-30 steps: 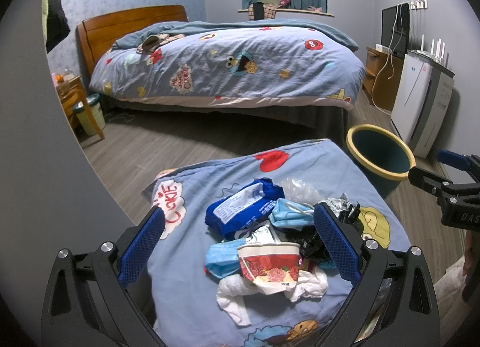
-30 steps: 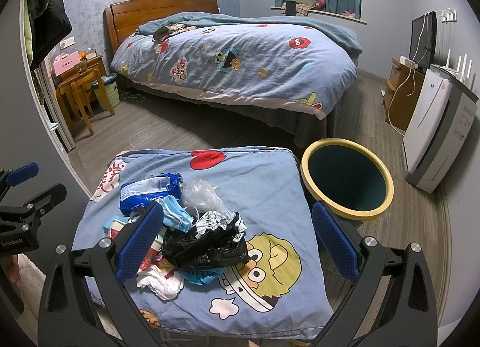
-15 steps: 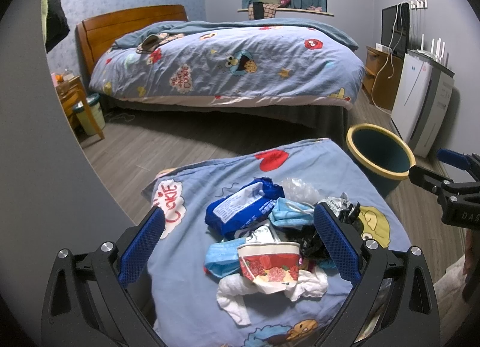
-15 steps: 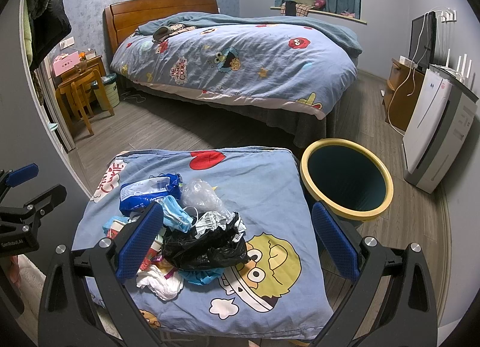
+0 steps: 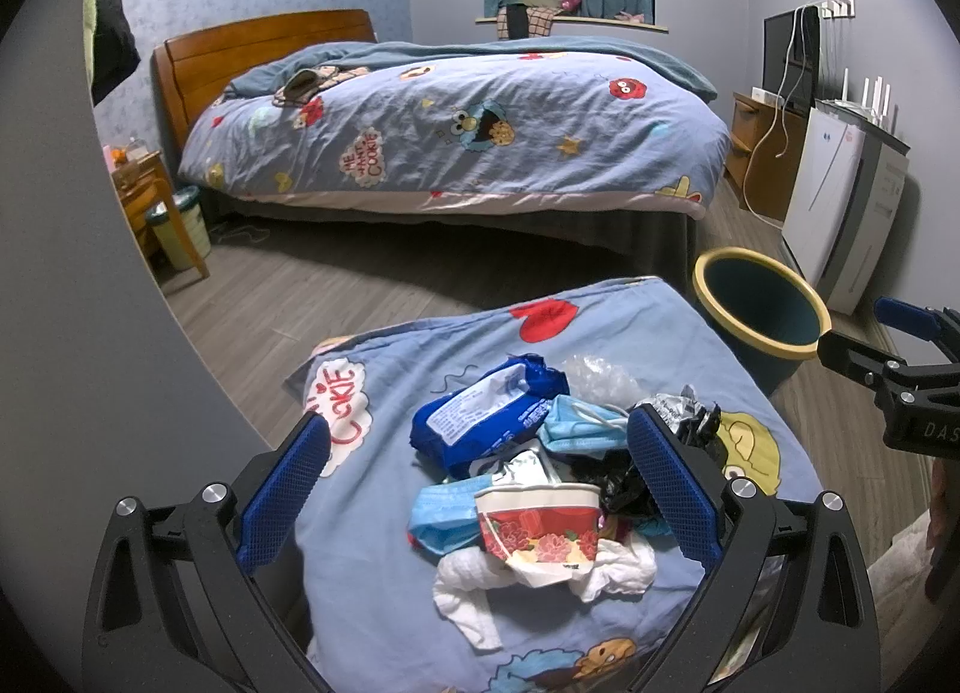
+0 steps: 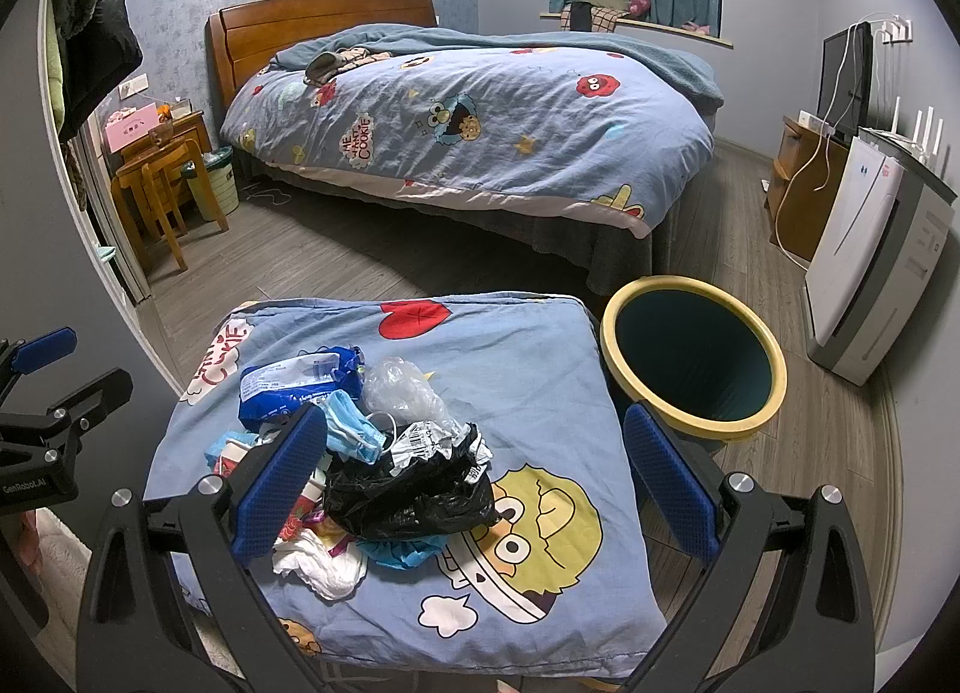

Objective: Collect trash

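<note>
Nothing has shifted: both the left gripper (image 5: 477, 489) and right gripper (image 6: 474, 480) hover wide open and empty over the trash pile (image 6: 384, 453) at lower centre, bin (image 6: 693, 366) unfilled, collecting not begun.

1. "ME WANT COOKIE" – speech bubble printed on the bed duvet (image 6: 468, 129), red letters on white; readable in both views.
2. "COOKIE" – red letters on a white bubble at the near-left corner of the cartoon-print cover (image 5: 600, 333); word above it too small to read. In the right wrist view only partly legible.
3. "GenRobot.AI" – white text on the left gripper (image 6: 42, 423) body.
4. "DAS…" – white letters on the right gripper (image 5: 918, 393) body, cut off at frame edge.
5. Blue wipes pack (image 5: 486, 417) – white label w/ print, too small to read.
6. Crumpled silver wrapper (image 6: 429, 438) – barcode-type print, illegible.
</note>
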Available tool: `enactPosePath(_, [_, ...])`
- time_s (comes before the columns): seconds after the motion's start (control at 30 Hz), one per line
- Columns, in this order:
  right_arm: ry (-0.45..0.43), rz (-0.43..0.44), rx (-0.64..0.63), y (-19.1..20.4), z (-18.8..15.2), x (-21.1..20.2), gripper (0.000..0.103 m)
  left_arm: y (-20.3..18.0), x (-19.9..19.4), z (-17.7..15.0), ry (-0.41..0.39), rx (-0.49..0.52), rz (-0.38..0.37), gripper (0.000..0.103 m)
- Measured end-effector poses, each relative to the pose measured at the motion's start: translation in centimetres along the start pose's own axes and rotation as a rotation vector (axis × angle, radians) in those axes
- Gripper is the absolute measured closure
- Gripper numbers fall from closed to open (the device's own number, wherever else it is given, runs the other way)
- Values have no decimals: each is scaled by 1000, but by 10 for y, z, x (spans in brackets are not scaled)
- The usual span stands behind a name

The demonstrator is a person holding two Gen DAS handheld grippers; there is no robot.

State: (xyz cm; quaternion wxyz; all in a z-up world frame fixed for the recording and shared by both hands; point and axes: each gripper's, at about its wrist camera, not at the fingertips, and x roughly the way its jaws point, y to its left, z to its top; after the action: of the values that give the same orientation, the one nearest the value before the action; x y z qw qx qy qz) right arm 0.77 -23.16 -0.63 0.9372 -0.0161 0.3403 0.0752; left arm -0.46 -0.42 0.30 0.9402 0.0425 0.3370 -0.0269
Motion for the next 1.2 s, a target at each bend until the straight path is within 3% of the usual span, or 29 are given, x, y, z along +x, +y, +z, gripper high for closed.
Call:
enactPosePath(0.33, [1,-3,2,0,-1,1,5,1,0,1,-4,-1,7,5])
enactPosePath(0.53, [-1,-27,100,-31,11,-2,5,15,-2,16,-81,-14,10,5])
enactPosePath(0.67, [76,-16,143,-45,14,18,5,23,20,46,-51,18,2,5])
enactPosePath(0.77, [159,7,156,-49,12,43,5,29,43,61,-23,-21,-38,5])
enactPosePath(0.87, [251,15,170,-49,5,67,5,31,62,62,-9,-51,-87,5])
enactPosePath(0.97, [318,46,183,-43,-8,85,5,23,86,58,40,-34,-83,6])
enactPosePath(1.07, [344,86,159,-30,-13,98,5,22,97,59,41,-20,-71,7])
enactPosePath(1.2, [292,190,33,8,-8,107,6,29,108,66,16,1,-37,7])
